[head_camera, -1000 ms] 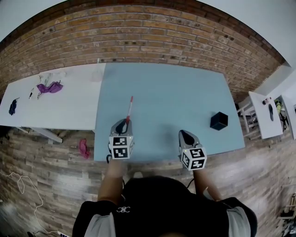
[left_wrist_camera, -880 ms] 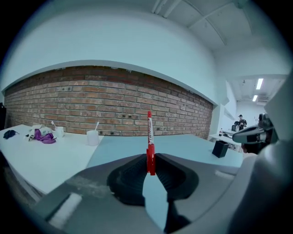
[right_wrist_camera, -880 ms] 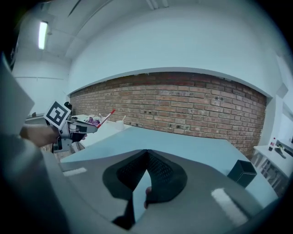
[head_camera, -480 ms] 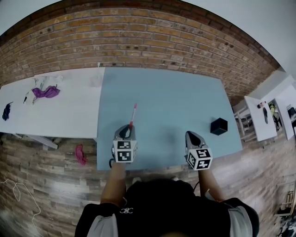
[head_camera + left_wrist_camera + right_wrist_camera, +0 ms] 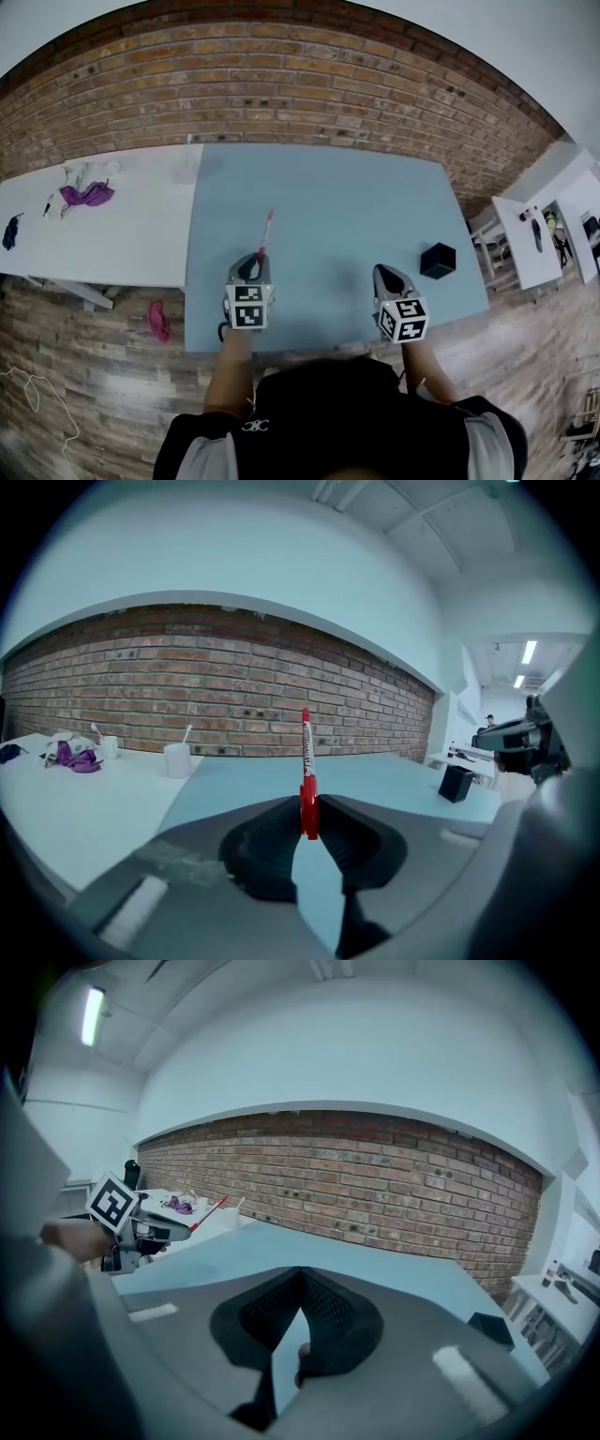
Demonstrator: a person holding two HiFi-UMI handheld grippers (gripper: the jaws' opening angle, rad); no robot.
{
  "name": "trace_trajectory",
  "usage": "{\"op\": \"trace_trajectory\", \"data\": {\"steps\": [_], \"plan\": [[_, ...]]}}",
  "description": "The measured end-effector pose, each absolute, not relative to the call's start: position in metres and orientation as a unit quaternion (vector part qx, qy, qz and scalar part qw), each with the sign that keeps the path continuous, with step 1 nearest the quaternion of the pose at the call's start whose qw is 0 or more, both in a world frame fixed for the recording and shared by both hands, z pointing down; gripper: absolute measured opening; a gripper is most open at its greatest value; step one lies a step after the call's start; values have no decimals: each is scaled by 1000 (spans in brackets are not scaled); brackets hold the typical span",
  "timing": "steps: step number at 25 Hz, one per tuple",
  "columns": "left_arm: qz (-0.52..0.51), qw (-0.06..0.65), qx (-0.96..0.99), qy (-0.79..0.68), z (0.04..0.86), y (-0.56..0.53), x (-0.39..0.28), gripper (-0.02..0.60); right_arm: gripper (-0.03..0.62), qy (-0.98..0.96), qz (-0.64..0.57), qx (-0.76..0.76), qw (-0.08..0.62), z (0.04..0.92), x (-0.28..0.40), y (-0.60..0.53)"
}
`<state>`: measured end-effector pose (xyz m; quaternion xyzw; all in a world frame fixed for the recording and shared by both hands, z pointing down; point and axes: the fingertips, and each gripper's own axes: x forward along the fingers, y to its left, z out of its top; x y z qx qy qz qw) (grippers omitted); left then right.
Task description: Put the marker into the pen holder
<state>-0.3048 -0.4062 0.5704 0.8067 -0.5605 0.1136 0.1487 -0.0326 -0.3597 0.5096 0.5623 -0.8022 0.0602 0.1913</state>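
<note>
While the left gripper (image 5: 255, 261) pinches the red marker (image 5: 265, 232) by its lower end, the marker juts forward and up past the jaws; beside it the right gripper (image 5: 384, 277) has its jaws pressed together on nothing; ahead and to that gripper's right, the black pen holder (image 5: 438, 261) stands on the blue table (image 5: 337, 187), well apart from the marker.

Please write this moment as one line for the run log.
left gripper: shut on marker | right gripper: shut, empty | pen holder: on table, apart from both grippers | marker not yet in holder
</note>
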Motion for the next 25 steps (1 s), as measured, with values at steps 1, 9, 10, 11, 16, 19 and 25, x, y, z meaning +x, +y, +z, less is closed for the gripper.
{"op": "trace_trajectory", "data": {"steps": [1, 9, 10, 11, 16, 19, 25], "plan": [[115, 147, 805, -564, 569, -409, -301, 67, 5, -804, 60, 561, 189, 509, -27, -363], [114, 141, 791, -584, 552, -425, -257, 67, 5, -820, 69, 543, 167, 505, 26, -394], [115, 142, 790, -586, 551, -427, -251, 67, 5, -825, 77, 537, 156, 503, 29, -397], [116, 141, 788, -588, 551, -429, -244, 67, 5, -831, 84, 531, 144, 501, 33, -399], [127, 134, 777, -602, 550, -436, -210, 67, 5, -845, 94, 512, 121, 501, 67, -408], [132, 130, 769, -611, 548, -443, -187, 67, 5, -847, 100, 511, 110, 505, 99, -412], [139, 102, 750, -638, 538, -449, -144, 67, 5, -849, 108, 510, 85, 511, 157, -417]]}}
